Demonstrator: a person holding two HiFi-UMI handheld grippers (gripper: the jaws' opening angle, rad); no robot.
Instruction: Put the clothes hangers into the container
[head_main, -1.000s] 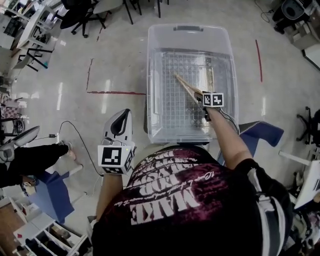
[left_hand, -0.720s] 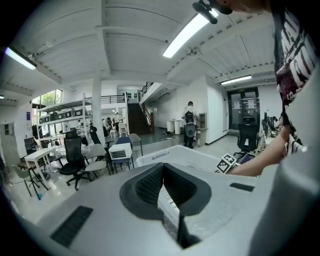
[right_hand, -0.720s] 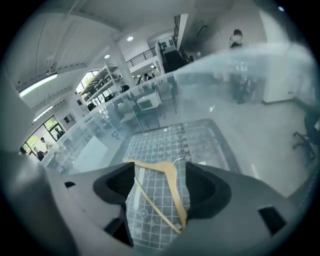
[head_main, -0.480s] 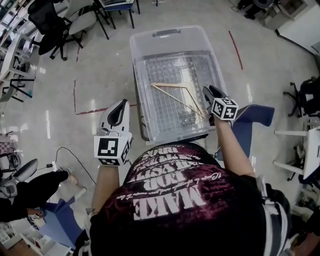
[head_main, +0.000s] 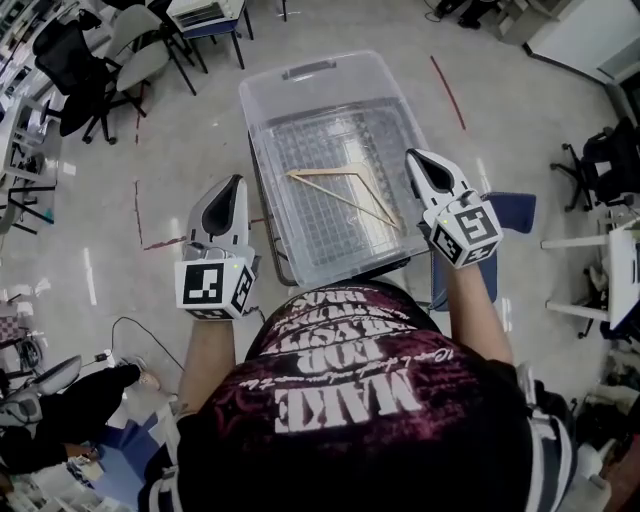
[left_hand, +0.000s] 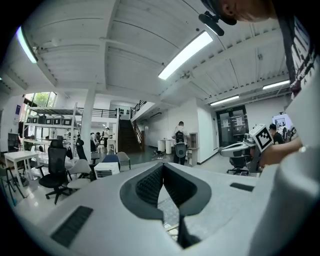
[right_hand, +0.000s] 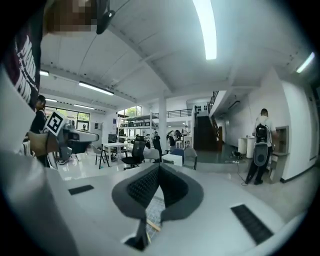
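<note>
Right gripper (head_main: 416, 157) has just closed on nothing; left gripper (head_main: 236, 182) is shut too, empty. Between them, a hanger (head_main: 345, 199) lies in the container (head_main: 350, 85). Shirt (head_main: 345, 395) reads "MAKE"

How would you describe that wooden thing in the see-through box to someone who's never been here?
Find the large clear plastic container standing on the pale floor straight ahead of the person. On its gridded bottom lies a clothes hanger. It is a thin open triangle of light tan wood, the only warm-coloured thing against the grey plastic.
</note>
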